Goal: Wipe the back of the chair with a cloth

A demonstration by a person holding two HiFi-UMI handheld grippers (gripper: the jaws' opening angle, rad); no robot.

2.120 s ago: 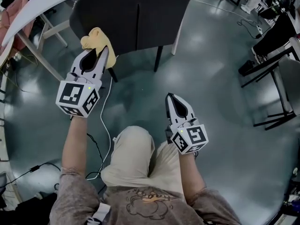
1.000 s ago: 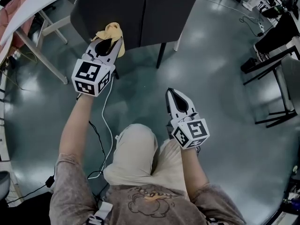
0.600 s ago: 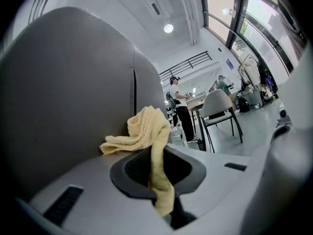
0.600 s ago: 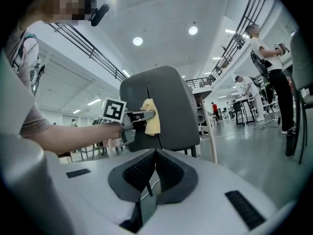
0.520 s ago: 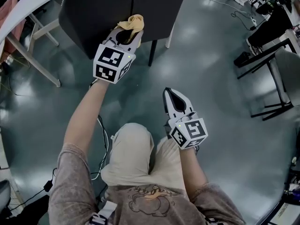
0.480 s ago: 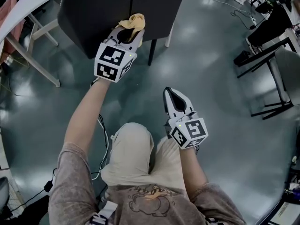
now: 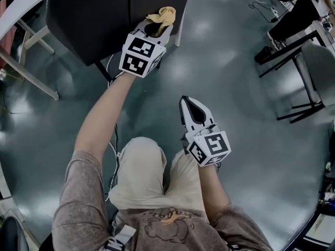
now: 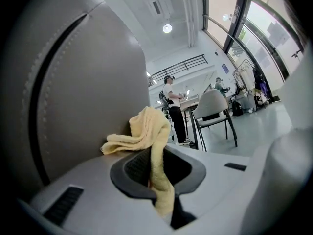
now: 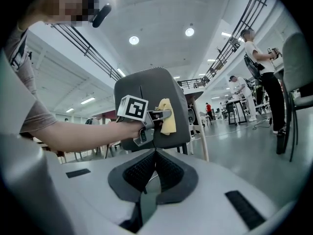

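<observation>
On chair back (image 7: 89, 20) | left gripper (image 7: 158, 26) clamps cloth (image 7: 165, 14), shifted rightward | right gripper (image 7: 188, 101) closed, unmoved

Chair (image 7: 89, 20) cut by top edge; cloth (image 7: 164, 14) partly hidden in jaws.

Left claw (image 7: 158, 29): arm stretched forward, jaws clamped on cloth (image 7: 165, 14).
Right claw (image 7: 186, 102): arm bent, held low above the thigh, jaws together, nothing between.

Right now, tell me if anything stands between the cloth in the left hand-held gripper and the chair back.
Nothing visible does. The left hand-held gripper is shut on the yellow cloth, which appears to lie right against the dark chair back, toward its right side.
</observation>
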